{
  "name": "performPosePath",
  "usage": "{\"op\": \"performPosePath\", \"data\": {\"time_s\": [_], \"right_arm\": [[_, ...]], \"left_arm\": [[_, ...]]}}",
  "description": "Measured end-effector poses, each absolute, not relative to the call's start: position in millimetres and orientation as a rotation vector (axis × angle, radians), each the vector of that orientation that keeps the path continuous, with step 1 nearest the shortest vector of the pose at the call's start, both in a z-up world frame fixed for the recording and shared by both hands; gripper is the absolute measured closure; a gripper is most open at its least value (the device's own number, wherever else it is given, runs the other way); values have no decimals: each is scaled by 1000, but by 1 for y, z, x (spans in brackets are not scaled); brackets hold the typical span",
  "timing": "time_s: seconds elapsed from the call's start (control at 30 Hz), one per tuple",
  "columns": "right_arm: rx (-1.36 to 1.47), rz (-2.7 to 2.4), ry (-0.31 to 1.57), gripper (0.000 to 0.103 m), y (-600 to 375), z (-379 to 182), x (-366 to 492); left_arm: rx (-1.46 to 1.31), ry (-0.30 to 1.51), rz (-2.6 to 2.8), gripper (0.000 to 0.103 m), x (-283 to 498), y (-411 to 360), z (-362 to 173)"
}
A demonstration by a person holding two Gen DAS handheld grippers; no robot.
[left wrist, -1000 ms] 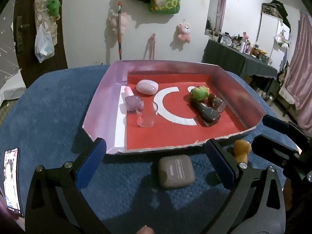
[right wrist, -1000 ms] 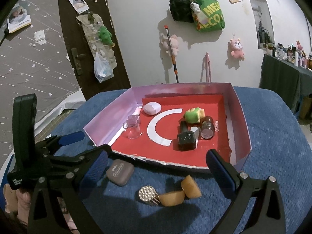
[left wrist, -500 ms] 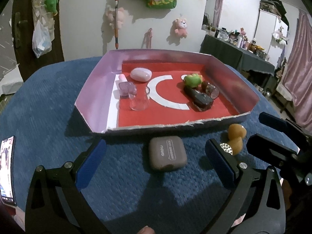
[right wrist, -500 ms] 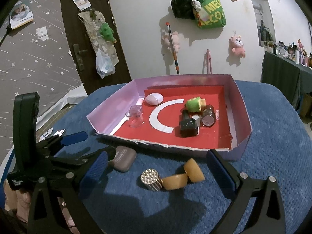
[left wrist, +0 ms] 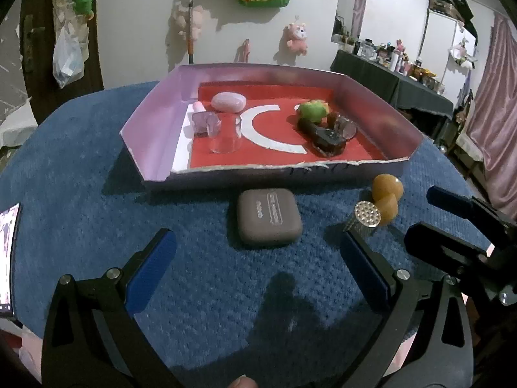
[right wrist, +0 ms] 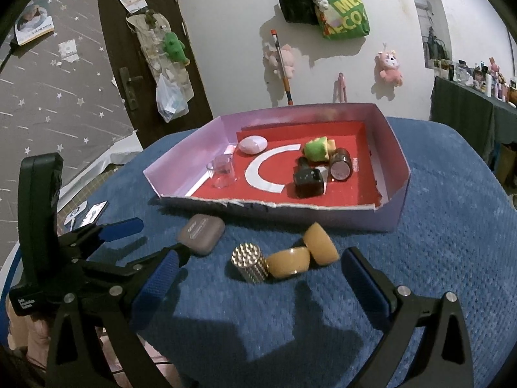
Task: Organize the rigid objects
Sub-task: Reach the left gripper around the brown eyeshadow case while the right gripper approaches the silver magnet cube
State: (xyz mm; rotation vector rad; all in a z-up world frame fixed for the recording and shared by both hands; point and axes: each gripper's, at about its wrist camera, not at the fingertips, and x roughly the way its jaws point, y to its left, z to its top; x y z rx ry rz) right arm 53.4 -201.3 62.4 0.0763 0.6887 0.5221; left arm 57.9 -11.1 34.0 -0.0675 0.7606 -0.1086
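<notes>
Left gripper [left wrist: 257, 268] and right gripper [right wrist: 258, 278], each with black arms and blue finger pads, are spread wide above the blue carpeted tabletop [left wrist: 80, 168], holding nothing. Just ahead of the left gripper lies a grey-brown rounded-square case [left wrist: 268, 216]; ahead of the right gripper stand a studded silver metal cylinder [right wrist: 250, 263] and two amber-yellow rounded pieces [right wrist: 303, 253], touching one another. Beyond these sits a shallow cardboard tray with lilac walls and a red floor bearing a white crescent [right wrist: 392, 207], holding a clear glass cup [right wrist: 223, 171], a pale pink oval stone [right wrist: 252, 144], a green plush-like lump [right wrist: 316, 150], a black block [right wrist: 308, 179] and a dark cylinder [right wrist: 341, 165].
</notes>
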Motion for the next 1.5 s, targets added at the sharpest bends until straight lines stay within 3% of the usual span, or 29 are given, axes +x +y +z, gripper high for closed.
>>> {"op": "performPosePath", "data": {"time_s": [0.33, 0.43, 0.7, 1.13, 1.33, 1.5], "right_arm": [[78, 506, 738, 2, -203, 44, 52], [77, 521, 758, 10, -200, 39, 52], [53, 572, 808, 41, -189, 28, 53], [9, 579, 793, 63, -172, 30, 72], [-18, 571, 786, 71, -166, 31, 80], [-13, 575, 790, 73, -167, 31, 83]], "left_arm": [[-108, 781, -65, 0, 55, 6, 21], [-131, 791, -79, 0, 57, 10, 19], [-137, 817, -118, 0, 71, 1, 15], [-123, 837, -86, 3, 96, -6, 12], [-100, 828, -100, 18, 100, -9, 12], [-82, 826, -155, 46, 101, -17, 15]]}}
